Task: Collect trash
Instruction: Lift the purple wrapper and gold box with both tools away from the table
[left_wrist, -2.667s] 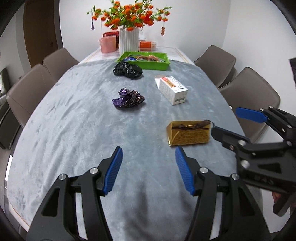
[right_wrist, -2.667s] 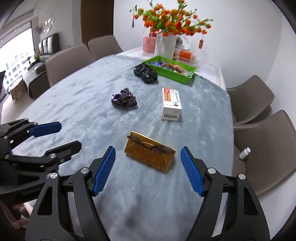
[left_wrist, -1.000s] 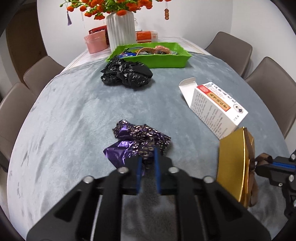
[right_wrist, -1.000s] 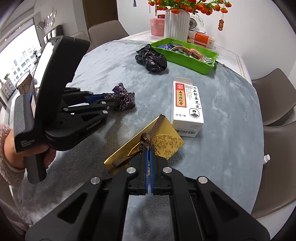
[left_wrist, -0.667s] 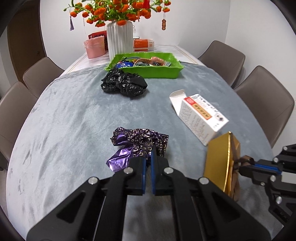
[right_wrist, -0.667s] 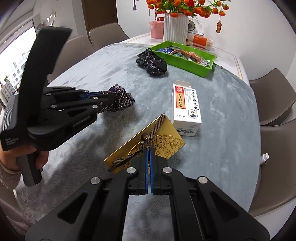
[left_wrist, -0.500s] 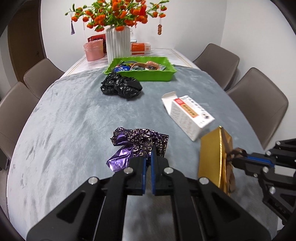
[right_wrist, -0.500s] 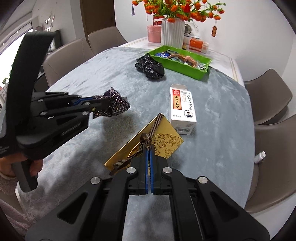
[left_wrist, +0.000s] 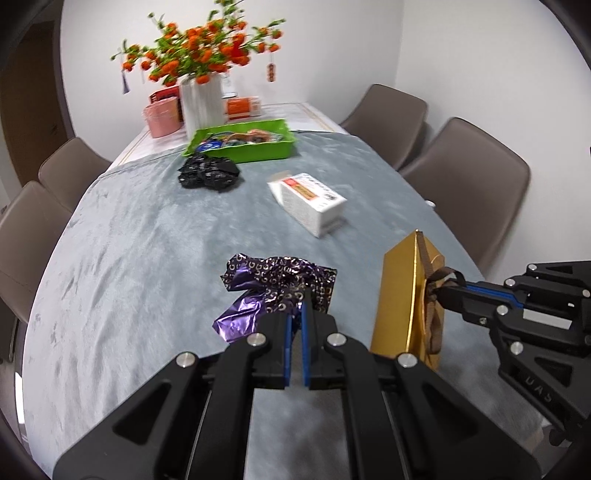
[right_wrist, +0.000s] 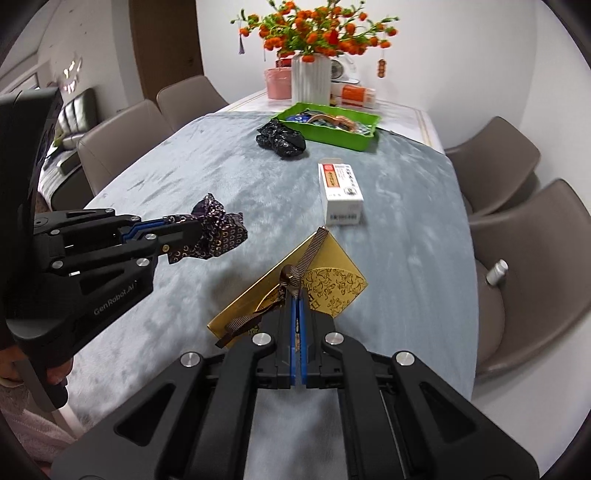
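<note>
My left gripper (left_wrist: 295, 306) is clamped on the crinkly purple foil wrapper (left_wrist: 273, 284), lifted clear of the fuzzy grey cloth (left_wrist: 147, 258). My right gripper (right_wrist: 297, 306) is pinched on the brown ribbon (right_wrist: 295, 280) of the flat shiny gold box (right_wrist: 332, 284), which hangs tilted above the table. Both point steeply down, side by side. White carton (right_wrist: 340, 192) lies flat further on; crumpled black bag (right_wrist: 282, 140) sits just beside the green tray (right_wrist: 354, 142). A hand (right_wrist: 55, 373) grips the left handle.

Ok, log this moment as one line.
left tool: shut on purple wrapper | right tool: shut on gold box ribbon | both lifted | white carton, black bag: on table
</note>
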